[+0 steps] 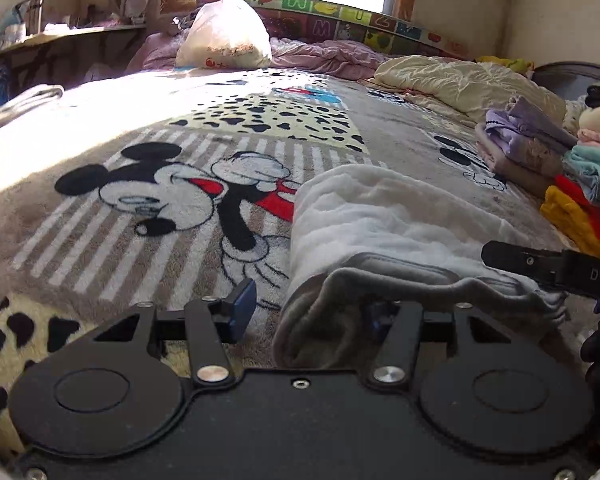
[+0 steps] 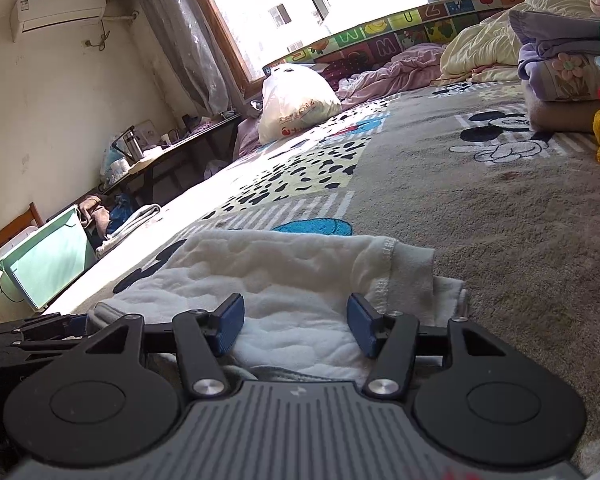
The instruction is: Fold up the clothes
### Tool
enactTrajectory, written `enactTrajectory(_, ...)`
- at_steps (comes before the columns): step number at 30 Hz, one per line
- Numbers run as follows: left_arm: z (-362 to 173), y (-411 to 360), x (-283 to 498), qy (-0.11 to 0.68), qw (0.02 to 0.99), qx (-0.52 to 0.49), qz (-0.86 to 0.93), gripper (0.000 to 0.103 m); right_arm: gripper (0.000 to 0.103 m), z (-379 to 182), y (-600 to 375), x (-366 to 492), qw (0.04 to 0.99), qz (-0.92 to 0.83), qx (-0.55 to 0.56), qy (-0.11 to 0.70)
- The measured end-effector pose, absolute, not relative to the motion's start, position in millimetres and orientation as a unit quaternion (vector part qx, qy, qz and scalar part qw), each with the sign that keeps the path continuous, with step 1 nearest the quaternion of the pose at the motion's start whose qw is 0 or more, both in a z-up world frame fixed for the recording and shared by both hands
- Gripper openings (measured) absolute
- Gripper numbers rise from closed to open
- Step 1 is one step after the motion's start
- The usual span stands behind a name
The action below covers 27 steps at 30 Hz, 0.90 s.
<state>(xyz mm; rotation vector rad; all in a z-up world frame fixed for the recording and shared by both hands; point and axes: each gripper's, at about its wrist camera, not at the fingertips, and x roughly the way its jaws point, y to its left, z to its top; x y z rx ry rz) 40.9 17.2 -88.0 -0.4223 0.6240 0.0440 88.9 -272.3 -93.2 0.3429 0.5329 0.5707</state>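
Partway through, by the looks of it. Already a stack of folded clothes off to the right on the blanket, purple, teal, red and yellow pieces piled up near the cream bedding. So a good chunk apparently done.

Now working on 1 white fleece garment, grey on the inside, lying on the blanket right in front of both grippers. Looks folded over lengthwise into a long narrow shape, with the grey hem flopped over at the near end. Probably 1 or 2 more folds left before it can join the stack.

Left gripper: jaws spread wide, left blue pad out in the open over the blanket, right finger tucked under the grey hem so mostly hidden. Cloth draped over that side, but nothing pinched between the 2 pads as far as visible.

Right gripper: jaws also wide apart, both blue pads sitting on or just above the white fleece, not clamped on anything. Stitched edge of the garment just beyond the right pad.

Also a white plastic bag further up the bed and pink bedding by the window, no telling whether more laundry hides in there. Best guess: current piece about half folded, unknown amount still waiting.
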Motion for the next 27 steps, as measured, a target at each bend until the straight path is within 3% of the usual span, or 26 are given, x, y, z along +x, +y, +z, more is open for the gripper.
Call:
enactTrajectory(1, -94.5, 31.9, 38.1, 0.298, 0.911, -0.283, 0.023, 0.056, 0.057, -93.5, -272.0, 89.2, 0.910, 0.278, 0.164, 0.260)
enactTrajectory(3, -98.1, 44.1, 38.9, 0.298, 0.892, -0.338, 0.022, 0.053, 0.056, -94.2, -271.2, 88.6, 0.911, 0.281, 0.155, 0.261)
enactTrajectory(6, -96.7, 30.2, 37.0, 0.292, 0.918, -0.268, 0.033, 0.043, 0.054, -94.4, -272.0, 87.5, 0.910, 0.282, 0.154, 0.262)
enactTrajectory(9, -89.7, 19.9, 37.1, 0.295, 0.928, -0.221, 0.049, 0.043, 0.049, -94.6, -271.7, 87.7, 0.911, 0.279, 0.150, 0.264)
enactTrajectory(12, -81.0, -19.4, 26.3, 0.238, 0.969, -0.012, 0.066, 0.048, 0.045, -93.5, -271.3, 84.7, 0.914, 0.275, 0.136, 0.266)
enactTrajectory(14, -86.1, -43.8, 18.1, 0.193, 0.974, 0.102, 0.066, 0.043, 0.044, -92.1, -270.2, 82.6, 0.916, 0.272, 0.125, 0.266)
enactTrajectory(16, -93.7, -41.2, 23.4, 0.212, 0.970, 0.107, 0.054, 0.026, 0.046, -90.3, -268.5, 80.8, 0.918, 0.269, 0.118, 0.266)
enactTrajectory(20, -96.7, -32.6, 31.9, 0.246, 0.965, 0.087, 0.033, 0.025, 0.046, -88.4, -261.1, 77.5, 0.922, 0.268, 0.082, 0.268)
enactTrajectory(23, -80.9, -37.6, 20.3, 0.220, 0.970, 0.101, 0.016, 0.034, 0.046, -87.0, -260.2, 77.1, 0.922, 0.267, 0.077, 0.271)
enactTrajectory(24, -77.3, -44.2, 14.6, 0.199, 0.971, 0.131, 0.023, 0.052, 0.046, -86.4, -260.8, 77.8, 0.921, 0.267, 0.078, 0.272)
enactTrajectory(25, -76.5, -51.4, 10.6, 0.179, 0.969, 0.166, 0.030, 0.057, 0.046, -85.2, -261.6, 77.6, 0.921, 0.267, 0.080, 0.272)
enactTrajectory(27, -79.7, -58.3, 9.1, 0.165, 0.965, 0.203, 0.023, 0.057, 0.050, -82.2, -263.5, 76.8, 0.922, 0.267, 0.085, 0.268)
